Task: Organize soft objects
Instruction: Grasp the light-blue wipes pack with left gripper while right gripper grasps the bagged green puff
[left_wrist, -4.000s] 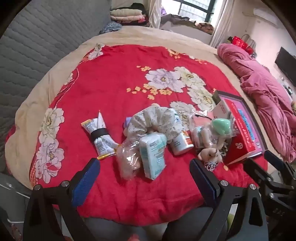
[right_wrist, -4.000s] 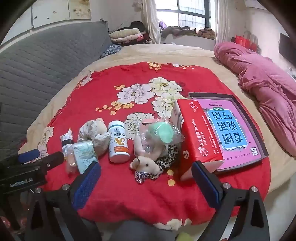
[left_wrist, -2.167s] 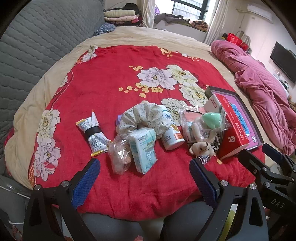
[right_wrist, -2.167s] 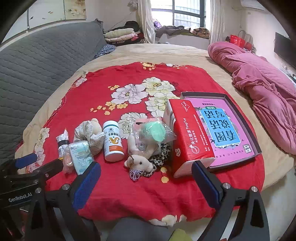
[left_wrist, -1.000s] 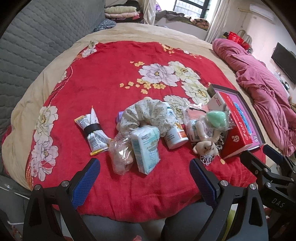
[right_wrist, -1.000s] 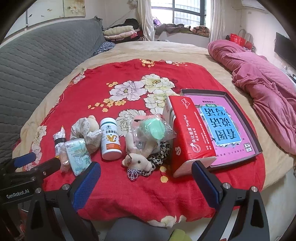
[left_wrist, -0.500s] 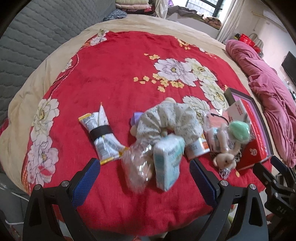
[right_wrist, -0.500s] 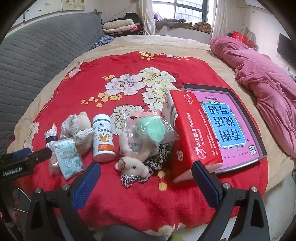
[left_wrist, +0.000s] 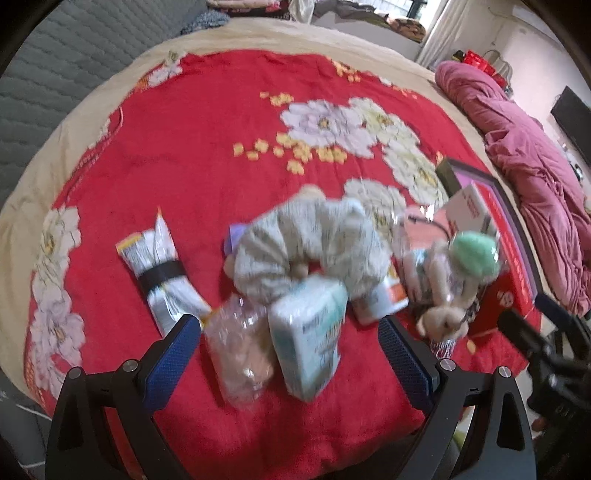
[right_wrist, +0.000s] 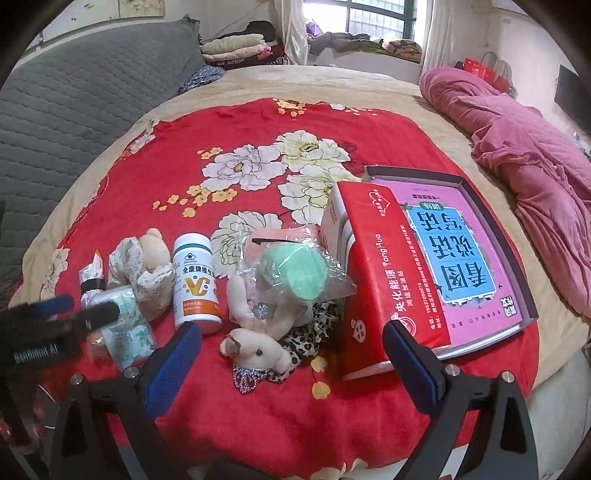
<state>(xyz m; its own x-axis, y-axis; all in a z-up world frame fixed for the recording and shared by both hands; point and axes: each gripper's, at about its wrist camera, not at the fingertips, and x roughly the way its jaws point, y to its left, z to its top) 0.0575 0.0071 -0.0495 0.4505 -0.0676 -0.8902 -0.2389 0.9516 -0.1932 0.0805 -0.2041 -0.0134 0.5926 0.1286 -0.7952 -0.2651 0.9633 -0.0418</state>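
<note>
Soft toys (right_wrist: 255, 350) and packets lie clustered on the near edge of our red blanket (right_wrist: 236, 122). Our left tool (left_wrist: 291, 347) and right tool (right_wrist: 291, 350) hang spread wide, grasping nothing.

Left gripper closer to the pile

The left gripper (left_wrist: 289, 345) has come down nearer the tissue pack (left_wrist: 309, 341) and clear bag (left_wrist: 238, 354); its fingers now frame them. Items unmoved.
</note>
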